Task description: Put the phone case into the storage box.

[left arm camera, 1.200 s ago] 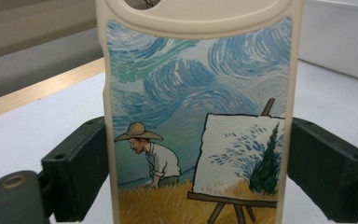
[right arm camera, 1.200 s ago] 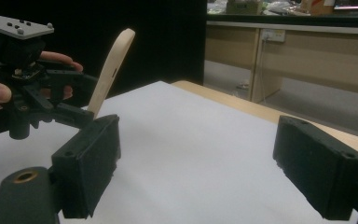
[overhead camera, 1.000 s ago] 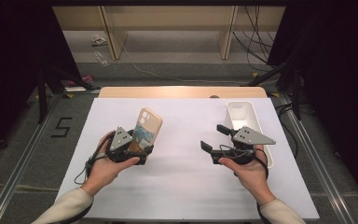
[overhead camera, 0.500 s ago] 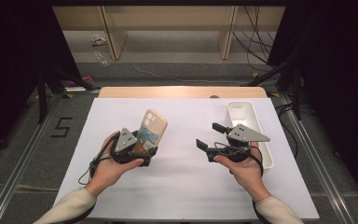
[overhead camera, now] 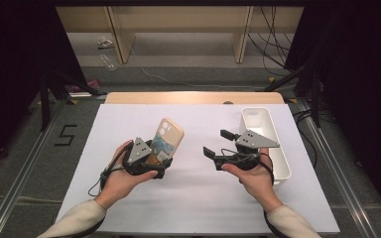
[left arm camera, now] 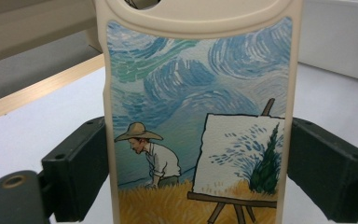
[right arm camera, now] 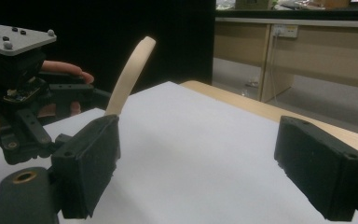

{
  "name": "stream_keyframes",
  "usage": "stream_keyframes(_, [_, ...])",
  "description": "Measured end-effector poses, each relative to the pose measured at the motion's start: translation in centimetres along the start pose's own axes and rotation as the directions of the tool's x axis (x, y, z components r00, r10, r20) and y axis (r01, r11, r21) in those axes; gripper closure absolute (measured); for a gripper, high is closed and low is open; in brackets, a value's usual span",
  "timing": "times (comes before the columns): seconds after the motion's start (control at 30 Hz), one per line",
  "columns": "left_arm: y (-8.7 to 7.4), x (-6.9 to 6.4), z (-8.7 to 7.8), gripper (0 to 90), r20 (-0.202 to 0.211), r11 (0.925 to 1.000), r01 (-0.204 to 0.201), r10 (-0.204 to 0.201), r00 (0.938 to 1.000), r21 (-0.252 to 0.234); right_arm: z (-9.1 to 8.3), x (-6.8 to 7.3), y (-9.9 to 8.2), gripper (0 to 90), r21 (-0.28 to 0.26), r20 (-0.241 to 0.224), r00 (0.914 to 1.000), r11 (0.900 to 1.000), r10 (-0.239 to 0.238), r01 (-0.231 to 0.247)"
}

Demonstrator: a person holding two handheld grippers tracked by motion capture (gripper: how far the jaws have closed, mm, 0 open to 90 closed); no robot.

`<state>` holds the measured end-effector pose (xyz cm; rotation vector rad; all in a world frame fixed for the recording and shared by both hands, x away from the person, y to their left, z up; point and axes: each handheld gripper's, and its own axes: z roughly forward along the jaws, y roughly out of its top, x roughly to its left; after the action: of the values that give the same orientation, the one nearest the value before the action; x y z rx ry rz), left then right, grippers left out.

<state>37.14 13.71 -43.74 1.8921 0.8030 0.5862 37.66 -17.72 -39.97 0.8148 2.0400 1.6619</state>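
High view: the left tool (overhead camera: 159, 157), at centre left of the frame, holds a cream phone case printed with a painter in a wheat field (overhead camera: 165, 143), tilted upright above the white desk (overhead camera: 193, 208). Compared with one second earlier, the case has shifted slightly right and stands a little steeper. The right tool (overhead camera: 217, 144) has drawn in from the white rectangular plastic tray (overhead camera: 278, 157) at centre right and now points toward the case, well apart from it. Left gripper view: both black jaws press the long edges of the case (left arm camera: 200, 121). Right gripper view: the right tool (right arm camera: 196, 163) stands wide with nothing between its jaws; the case edge (right arm camera: 129, 74) rises in the upper left. Judgement: a handover or two-handed adjustment is being set up.
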Motion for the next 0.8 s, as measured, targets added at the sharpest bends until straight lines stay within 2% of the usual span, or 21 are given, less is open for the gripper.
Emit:
stream_keyframes(0.3, [0.2, -0.9, 0.7, 11.3, 0.021, 0.9997, -0.023, 0.023, 0.9995, 0.003, 0.6, 0.3, 0.3, 15.0, 0.0, 0.001, 1.0, 1.0, -0.004, 0.004])
stream_keyframes(0.8, [0.4, -2.3, 1.8, 11.3, 0.04, 0.9986, -0.05, 0.049, 0.998, 0.018, 1.8, 1.0, 0.7, 15.0, -0.002, -0.031, 0.9995, 1.0, 0.001, -0.001])
